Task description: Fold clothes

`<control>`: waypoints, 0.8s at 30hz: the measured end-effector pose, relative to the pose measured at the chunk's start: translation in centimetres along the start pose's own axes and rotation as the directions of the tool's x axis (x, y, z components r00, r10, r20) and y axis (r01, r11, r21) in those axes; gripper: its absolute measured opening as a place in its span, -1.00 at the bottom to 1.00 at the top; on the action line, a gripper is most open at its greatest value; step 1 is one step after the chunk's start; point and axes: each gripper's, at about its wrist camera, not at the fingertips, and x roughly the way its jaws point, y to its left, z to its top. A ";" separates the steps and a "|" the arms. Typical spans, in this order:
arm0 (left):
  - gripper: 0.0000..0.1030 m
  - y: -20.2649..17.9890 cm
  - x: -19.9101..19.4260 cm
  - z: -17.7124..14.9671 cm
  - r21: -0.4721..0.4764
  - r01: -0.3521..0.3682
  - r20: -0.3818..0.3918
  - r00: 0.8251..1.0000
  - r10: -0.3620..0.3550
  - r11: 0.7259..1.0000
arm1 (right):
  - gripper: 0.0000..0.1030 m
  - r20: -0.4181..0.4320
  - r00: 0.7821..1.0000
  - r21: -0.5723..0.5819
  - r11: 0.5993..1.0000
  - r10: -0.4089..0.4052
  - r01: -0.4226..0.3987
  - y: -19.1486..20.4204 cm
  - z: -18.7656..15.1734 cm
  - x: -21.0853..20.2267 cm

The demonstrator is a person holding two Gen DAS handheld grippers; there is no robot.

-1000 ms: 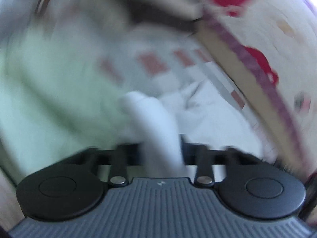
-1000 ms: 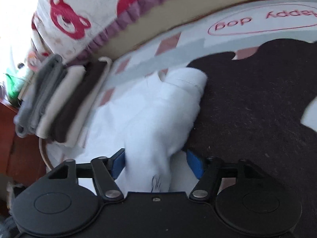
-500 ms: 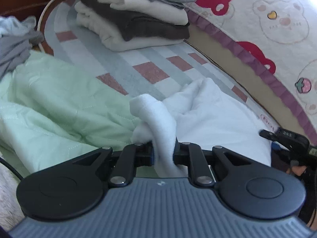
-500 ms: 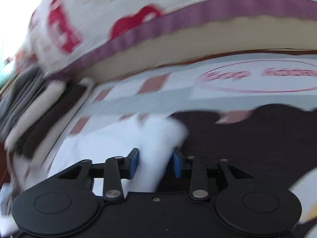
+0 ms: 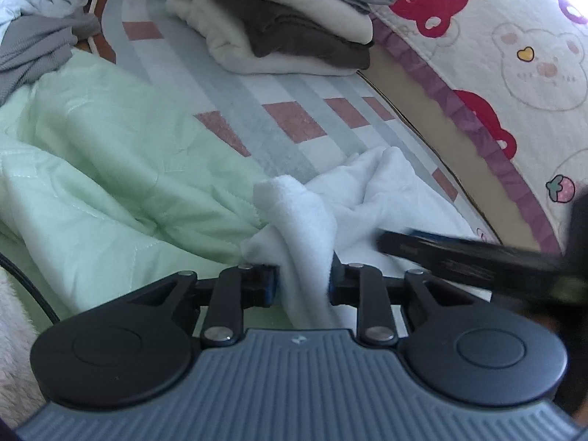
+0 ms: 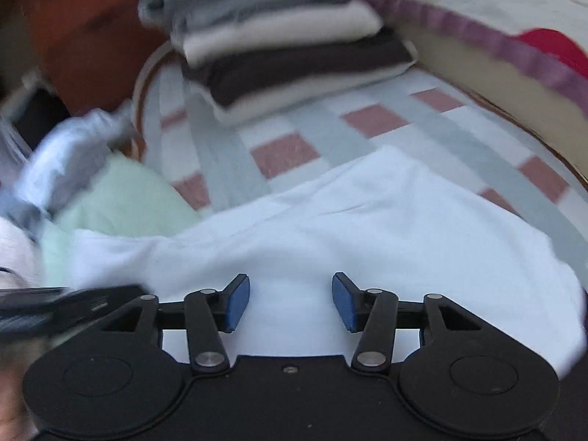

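In the left wrist view, the left tongs (image 5: pixel 302 281) clamp a bunched fold of the soft white fleece garment (image 5: pixel 371 198) though their jaws are easing apart; the garment spreads to the far right over the grey-and-pink checked mat (image 5: pixel 294 117), beside a pale green quilted blanket (image 5: pixel 110 169). A folded stack of grey, cream and brown clothes (image 5: pixel 294 29) lies far behind. In the right wrist view, the right tongs (image 6: pixel 290 303) stand wide and opening, hanging over the flat garment (image 6: pixel 367 220) without gripping it.
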 end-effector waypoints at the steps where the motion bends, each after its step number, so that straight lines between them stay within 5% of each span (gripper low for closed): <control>1: -0.56 0.1 0.0 0.0 0.001 -0.007 0.000 1.000 0.007 1.000 | 0.10 -0.002 1.000 -0.006 1.000 -0.005 0.005 0.0 0.6 1.1; 5: -0.55 0.1 -0.1 0.1 0.000 -0.008 -0.004 1.000 0.008 1.000 | 0.06 0.050 0.997 0.082 0.995 -0.060 0.056 -1.8 2.8 1.4; 8: -0.52 0.1 0.1 0.2 0.006 -0.016 -0.010 1.000 0.016 1.000 | 0.05 0.095 0.960 0.149 0.957 -0.264 0.249 -3.7 3.7 -0.2; 10: -0.51 0.3 0.1 0.4 -0.011 -0.011 -0.014 1.000 0.011 1.000 | 0.13 0.157 0.953 0.367 0.911 -0.260 0.188 -6.3 1.7 -4.0; 12: -0.50 0.5 0.4 0.6 -0.039 -0.007 -0.027 1.000 0.006 0.999 | 0.23 0.232 0.943 0.571 0.818 -0.240 0.067 -9.0 -1.2 -8.0; 15: -0.26 1.0 1.3 1.1 -0.104 0.001 -0.069 0.998 -0.009 0.995 | 0.36 0.225 0.953 0.719 0.695 -0.203 -0.022 -12.2 -6.7 -11.2; 19: -0.16 2.0 2.7 1.7 -0.214 0.025 -0.115 0.992 -0.051 0.977 | 0.38 0.195 0.977 0.773 0.627 -0.083 -0.100 -12.2 -11.6 -10.9; 22: -0.48 1.4 2.4 1.4 -0.121 0.026 -0.060 0.998 -0.033 0.992 | 0.40 0.201 0.979 0.783 0.606 -0.039 -0.137 -11.6 -12.3 -7.8; 24: -0.56 0.0 1.8 1.3 0.003 -0.011 -0.016 1.000 0.011 1.000 | 0.43 0.237 0.969 0.757 0.638 -0.071 -0.139 -12.1 -11.2 -6.4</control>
